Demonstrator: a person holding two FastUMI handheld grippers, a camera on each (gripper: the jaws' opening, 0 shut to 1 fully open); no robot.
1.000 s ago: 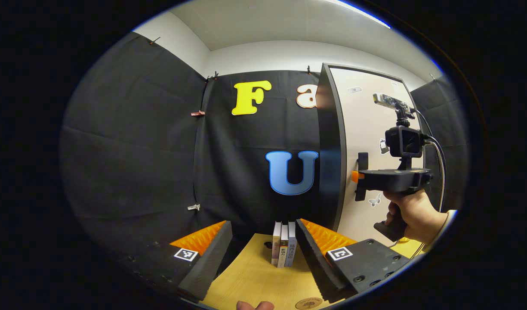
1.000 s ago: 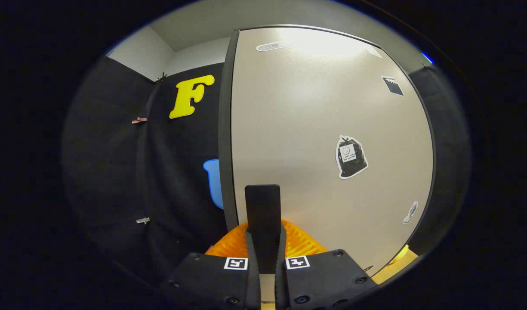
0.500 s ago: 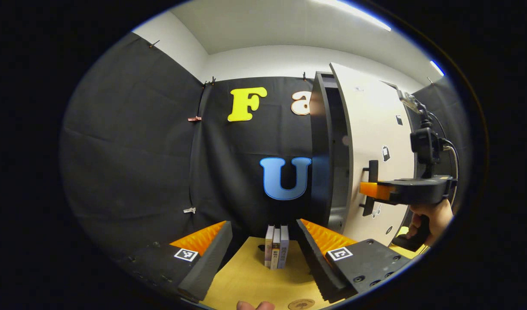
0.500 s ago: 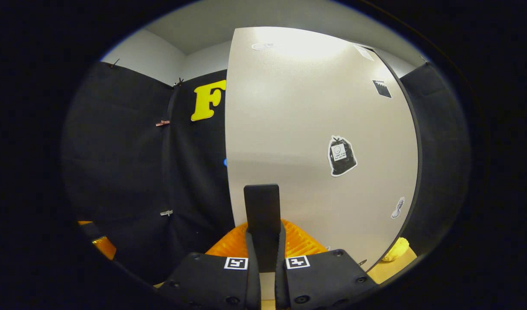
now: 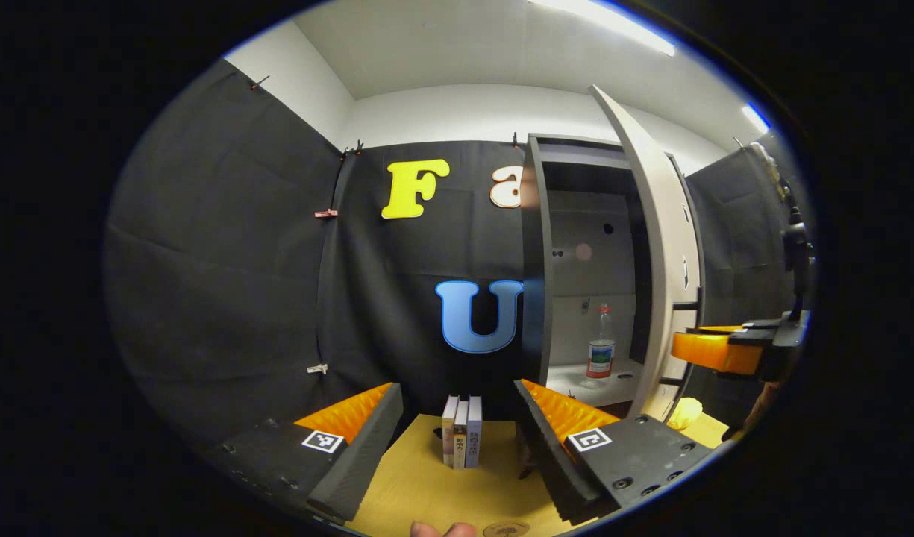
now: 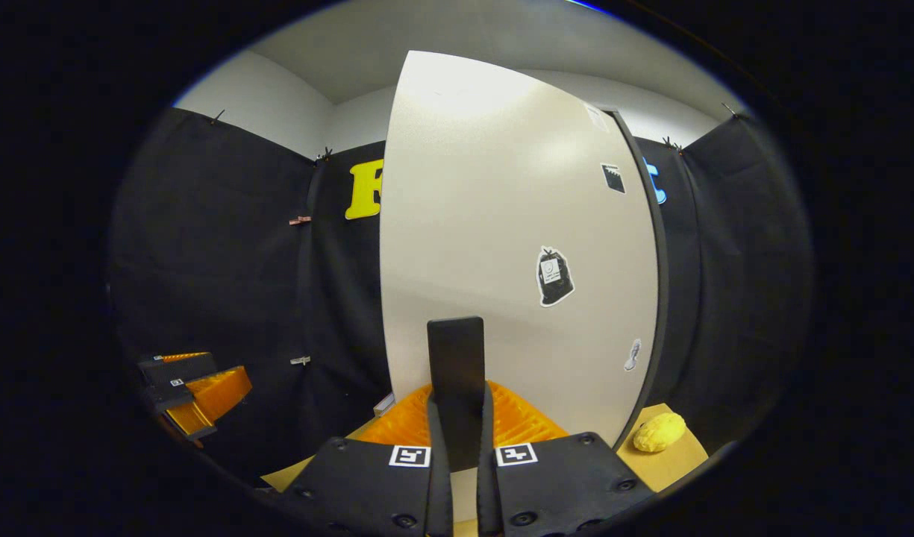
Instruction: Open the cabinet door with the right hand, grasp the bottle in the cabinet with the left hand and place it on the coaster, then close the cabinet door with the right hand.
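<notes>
the bottle [image 5: 601, 341], clear with a red-banded label, stands upright on the cabinet [image 5: 535, 261] shelf behind the left tongs [image 5: 457, 429], which hang released over the tabletop [image 5: 434, 485], while the right tongs [image 6: 457, 418] are clenched on the door handle [image 6: 457, 373].

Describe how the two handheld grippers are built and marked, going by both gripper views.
The left gripper has two long wedge-shaped fingers with ribbed inner faces, mounted on black blocks with visible screws; each block carries a small square black-and-white marker. The right gripper has the same black blocks, screws and paired square markers. In the left gripper view it appears as a black body, with a dark cable rising above it.
</notes>
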